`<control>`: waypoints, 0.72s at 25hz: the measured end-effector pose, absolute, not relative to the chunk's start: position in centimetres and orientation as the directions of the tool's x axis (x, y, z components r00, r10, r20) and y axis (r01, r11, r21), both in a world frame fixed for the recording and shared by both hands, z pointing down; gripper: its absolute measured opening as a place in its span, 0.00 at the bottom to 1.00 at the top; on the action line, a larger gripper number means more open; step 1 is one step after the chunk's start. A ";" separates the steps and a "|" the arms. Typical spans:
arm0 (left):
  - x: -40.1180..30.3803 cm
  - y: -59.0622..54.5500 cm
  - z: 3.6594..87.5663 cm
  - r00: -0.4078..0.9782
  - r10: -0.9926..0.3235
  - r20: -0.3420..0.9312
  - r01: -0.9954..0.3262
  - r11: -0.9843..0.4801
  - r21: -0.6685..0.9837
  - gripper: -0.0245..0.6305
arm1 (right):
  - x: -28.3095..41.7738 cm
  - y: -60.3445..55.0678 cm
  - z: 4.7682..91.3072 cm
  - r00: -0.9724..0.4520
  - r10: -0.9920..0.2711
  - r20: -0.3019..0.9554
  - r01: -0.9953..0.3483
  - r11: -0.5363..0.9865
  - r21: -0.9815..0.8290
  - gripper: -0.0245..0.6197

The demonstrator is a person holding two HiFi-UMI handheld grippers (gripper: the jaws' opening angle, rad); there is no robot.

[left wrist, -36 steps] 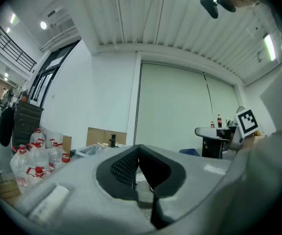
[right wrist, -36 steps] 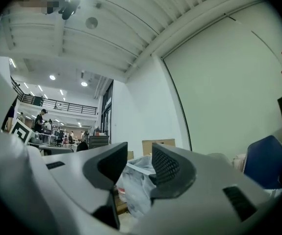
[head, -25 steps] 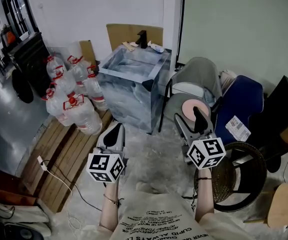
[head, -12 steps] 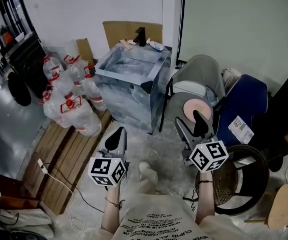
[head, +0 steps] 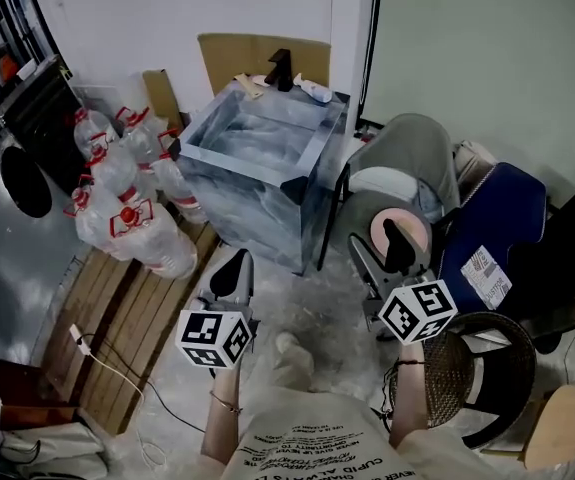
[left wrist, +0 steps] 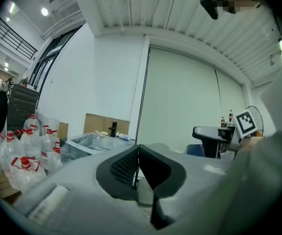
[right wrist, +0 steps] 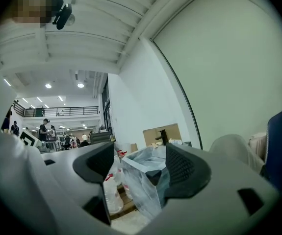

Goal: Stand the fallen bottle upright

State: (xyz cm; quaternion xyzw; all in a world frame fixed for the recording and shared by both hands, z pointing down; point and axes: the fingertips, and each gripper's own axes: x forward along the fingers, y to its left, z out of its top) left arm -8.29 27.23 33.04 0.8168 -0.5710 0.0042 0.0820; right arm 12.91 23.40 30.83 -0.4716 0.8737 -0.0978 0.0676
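Observation:
Several big clear water bottles [head: 127,208] with red caps and handles are piled at the left on a wooden pallet [head: 132,313]. The lowest one [head: 170,250] lies tilted toward me; I cannot tell which others are upright. They also show in the left gripper view as bottles [left wrist: 25,155]. My left gripper [head: 231,273] is held low over the floor, right of the pile and apart from it, jaws shut on nothing [left wrist: 138,163]. My right gripper [head: 379,250] hangs in front of the grey chair, open and empty [right wrist: 138,163].
A plastic-wrapped box [head: 257,158] stands behind the grippers with a black fixture [head: 281,68] on top. A grey chair [head: 399,163], a blue seat [head: 492,218] and a round wicker stool [head: 482,368] crowd the right. A white cable [head: 102,353] runs across the pallet.
The head view has swung slightly, so the bottle pile and box sit further left and up. A shoe has come into view between the grippers. Both grippers keep their pose.

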 end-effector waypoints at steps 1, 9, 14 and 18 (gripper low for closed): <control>-8.5 26.3 33.2 0.347 -0.932 0.104 -0.934 -0.333 0.131 0.07 | 12.7 22.4 30.9 -0.546 -0.838 -0.022 -0.811 0.534 -0.237 0.53; -9.2 18.1 33.0 0.371 -0.923 0.101 -0.924 -0.355 0.146 0.07 | 11.9 14.9 31.1 -0.543 -0.840 -0.009 -0.812 0.527 -0.251 0.53; -8.9 14.6 33.1 0.396 -0.913 0.100 -0.913 -0.381 0.144 0.07 | 11.7 11.6 31.1 -0.539 -0.843 -0.010 -0.814 0.524 -0.251 0.53; -9.0 12.8 33.4 0.404 -0.909 0.108 -0.911 -0.388 0.141 0.07 | 11.7 10.0 31.3 -0.540 -0.841 -0.015 -0.811 0.525 -0.256 0.53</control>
